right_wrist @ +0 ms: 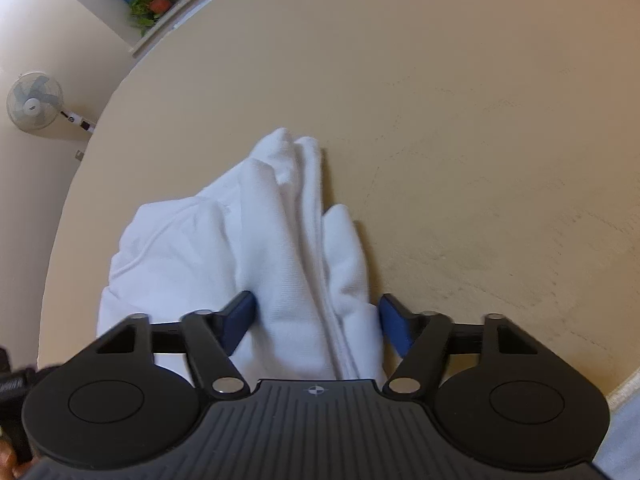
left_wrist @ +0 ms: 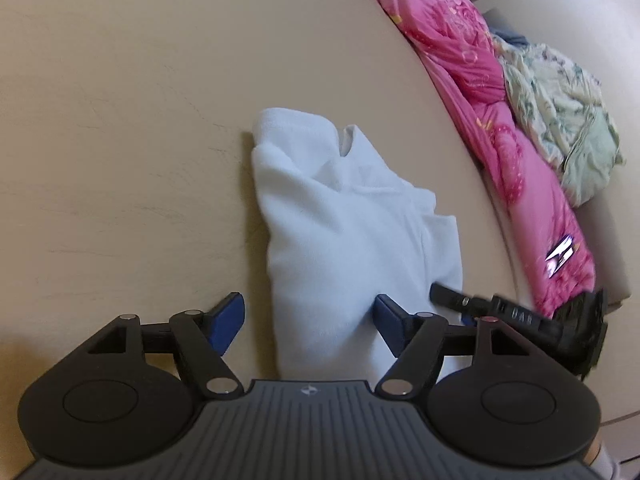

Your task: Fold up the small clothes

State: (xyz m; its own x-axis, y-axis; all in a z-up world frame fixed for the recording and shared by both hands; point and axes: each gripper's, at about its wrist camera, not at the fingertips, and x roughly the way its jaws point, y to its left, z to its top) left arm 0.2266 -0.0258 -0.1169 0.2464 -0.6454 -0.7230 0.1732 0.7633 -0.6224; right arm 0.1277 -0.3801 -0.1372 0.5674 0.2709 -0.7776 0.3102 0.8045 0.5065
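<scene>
A small white garment (left_wrist: 340, 232) lies folded into a narrow bundle on the beige table (left_wrist: 120, 120). My left gripper (left_wrist: 308, 318) is open over its near end. One blue pad stands clear of the cloth on the left, and the other rests at its right edge. In the right wrist view the same white garment (right_wrist: 280, 240) shows bunched folds and a seam running toward me. My right gripper (right_wrist: 318, 316) is open, and its blue pads flank the thick middle fold without pinching it. A black part of the right tool (left_wrist: 516, 316) shows beside the garment's right corner.
A pink quilt (left_wrist: 480, 100) and a pale green patterned cloth (left_wrist: 560, 120) lie heaped past the table's right edge. The table's left edge (right_wrist: 76, 184) curves close to the garment. A wall fan (right_wrist: 34, 102) and a potted plant (right_wrist: 156, 0) stand far off.
</scene>
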